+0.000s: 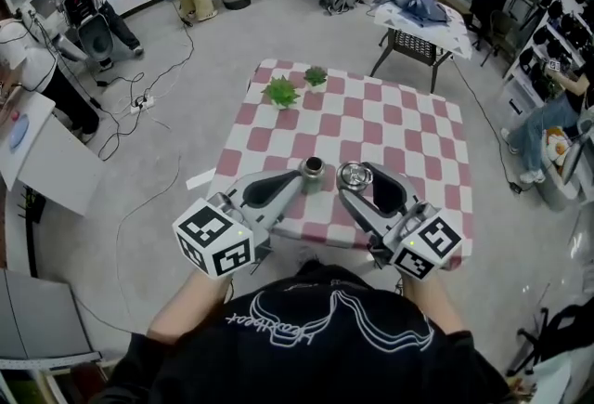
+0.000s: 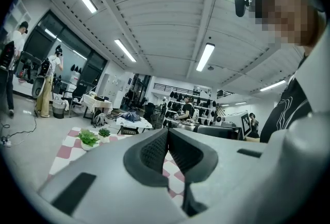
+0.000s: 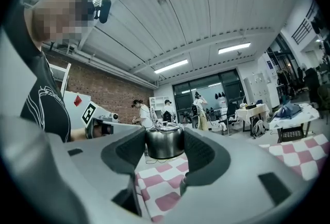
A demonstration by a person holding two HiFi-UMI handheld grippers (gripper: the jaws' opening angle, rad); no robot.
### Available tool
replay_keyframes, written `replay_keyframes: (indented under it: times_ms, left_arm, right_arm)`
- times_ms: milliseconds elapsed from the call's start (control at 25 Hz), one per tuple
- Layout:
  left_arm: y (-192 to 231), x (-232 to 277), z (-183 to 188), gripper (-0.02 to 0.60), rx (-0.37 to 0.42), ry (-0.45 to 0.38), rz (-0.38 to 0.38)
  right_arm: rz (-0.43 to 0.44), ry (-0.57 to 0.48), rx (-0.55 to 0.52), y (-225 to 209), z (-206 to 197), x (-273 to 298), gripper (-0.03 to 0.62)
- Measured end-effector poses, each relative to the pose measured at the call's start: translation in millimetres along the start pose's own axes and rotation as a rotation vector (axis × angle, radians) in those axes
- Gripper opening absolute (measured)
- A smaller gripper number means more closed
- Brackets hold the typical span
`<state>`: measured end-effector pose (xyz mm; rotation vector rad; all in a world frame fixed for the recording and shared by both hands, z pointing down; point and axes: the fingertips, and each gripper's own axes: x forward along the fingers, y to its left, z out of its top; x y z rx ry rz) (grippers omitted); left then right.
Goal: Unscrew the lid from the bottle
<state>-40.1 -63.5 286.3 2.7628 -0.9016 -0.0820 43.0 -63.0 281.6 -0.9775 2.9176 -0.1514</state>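
- From the head view, both tools were held level over the near part of the checked desk.
  - The left tool had its tip right beside the bottle. I could not tell whether they touched.
  - The bottle stood upright on the desk with its dark mouth uncovered.
  - The right tool carried the shiny lid just beside the bottle, so I judged the lid to be already off.
  - Nothing gripped the bottle, so a sideways nudge from either tool could have tipped it over.
- In the left gripper view, the left tool had its jaws pressed together with nothing between them.
  - The bottle did not show there at all. Only the desk and two small plants at its far side were visible.
  - Closed like that, the tool could not steady the bottle.
  - Any push forward might have bumped the bottle unseen.
- In the right gripper view, the right tool had its jaws standing wide, with a pad against each side of the lid.
  - The lid looked like smooth, rounded steel, and the pads met only its curved wall.
  - A tilt or a slackened squeeze might have let it slide out.
  - It would then have dropped onto the desk, where a round piece could roll off the near edge to the floor.
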Motion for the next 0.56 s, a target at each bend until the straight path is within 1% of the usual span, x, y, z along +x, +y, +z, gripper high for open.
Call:
replay_keyframes:
  times_ms: [360, 560]
  left_arm:
    - [19.2, 9.4, -13.6, 0.005, -0.066, 0.030, 0.015]
    - [27.5, 17.5, -19.8, 0.005, -0.081, 0.045, 0.021]
  right_arm:
    - [-0.003, 0.033, 0.041, -16.2, -15.8, 10.3, 0.241]
    - [0.002, 0.044, 0.056, -27.3, -21.2, 16.1, 0.241]
